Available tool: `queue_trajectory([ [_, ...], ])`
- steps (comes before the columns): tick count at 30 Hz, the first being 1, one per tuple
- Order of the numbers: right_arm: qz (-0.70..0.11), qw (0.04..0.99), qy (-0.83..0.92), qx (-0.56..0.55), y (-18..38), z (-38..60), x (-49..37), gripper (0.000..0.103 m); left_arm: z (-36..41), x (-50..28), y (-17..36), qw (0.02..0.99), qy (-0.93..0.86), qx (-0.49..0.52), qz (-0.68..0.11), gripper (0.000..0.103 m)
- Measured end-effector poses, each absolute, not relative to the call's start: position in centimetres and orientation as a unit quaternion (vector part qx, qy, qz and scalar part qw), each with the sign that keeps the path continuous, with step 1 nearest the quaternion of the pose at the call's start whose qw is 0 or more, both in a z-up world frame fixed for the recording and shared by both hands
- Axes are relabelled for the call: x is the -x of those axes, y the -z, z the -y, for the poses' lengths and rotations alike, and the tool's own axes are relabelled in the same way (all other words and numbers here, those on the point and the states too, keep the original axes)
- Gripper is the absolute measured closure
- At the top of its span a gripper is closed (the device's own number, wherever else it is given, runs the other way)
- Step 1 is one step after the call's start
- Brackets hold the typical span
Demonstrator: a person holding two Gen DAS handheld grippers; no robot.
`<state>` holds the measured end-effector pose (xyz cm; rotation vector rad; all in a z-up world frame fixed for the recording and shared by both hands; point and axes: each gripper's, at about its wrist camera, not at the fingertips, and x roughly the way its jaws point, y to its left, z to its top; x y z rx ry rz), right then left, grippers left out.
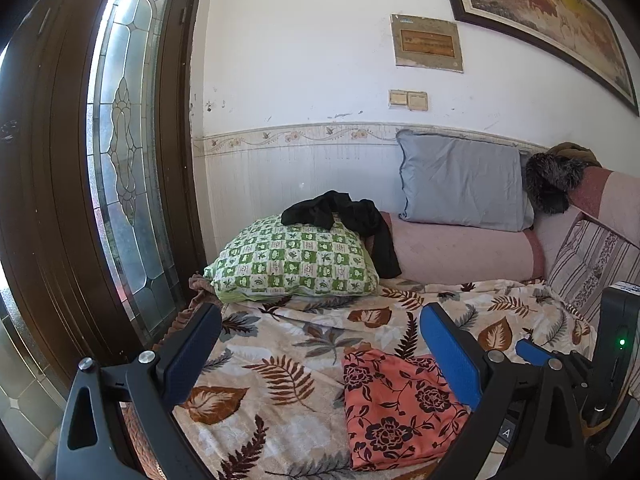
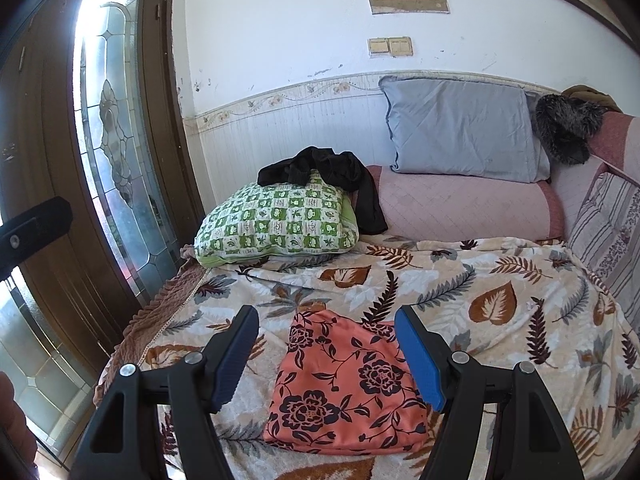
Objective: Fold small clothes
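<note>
a thin, floppy coral floral garment (image 2: 348, 384) lies on the bed (image 2: 500, 300), probably best pinched at a corner; both grippers' (image 1: 320, 354) (image 2: 326, 354) jaws gape wide and empty

We see the right gripper (image 2: 326, 356) with its jaws spread wide, nothing between the blue pads (image 2: 420, 360) — they hang above an orange floral cloth (image 2: 344, 392) lying flat and folded on the leaf-print blanket (image 2: 500, 300). Behind it, a green checked pillow (image 2: 276, 224) with a black garment (image 2: 332, 176) draped over its top and right side. A grey pillow (image 2: 464, 136) leans on the wall atop a pink cushion (image 2: 460, 208). Stained-glass door (image 2: 112, 140) at left — part of another black gripper (image 2: 32, 228) pokes in at the left edge.
</note>
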<state>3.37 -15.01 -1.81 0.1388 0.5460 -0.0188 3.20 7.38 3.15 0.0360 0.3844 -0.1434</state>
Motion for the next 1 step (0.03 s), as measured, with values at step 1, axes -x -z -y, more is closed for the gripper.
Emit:
queue_trajectory([
  [1,-0.273,0.959,0.011,-0.069,2.18,15.24,-3.81,0.029,-7.52,-4.16,-2.50,0.977,0.070,-0.008,-0.200,0.004],
])
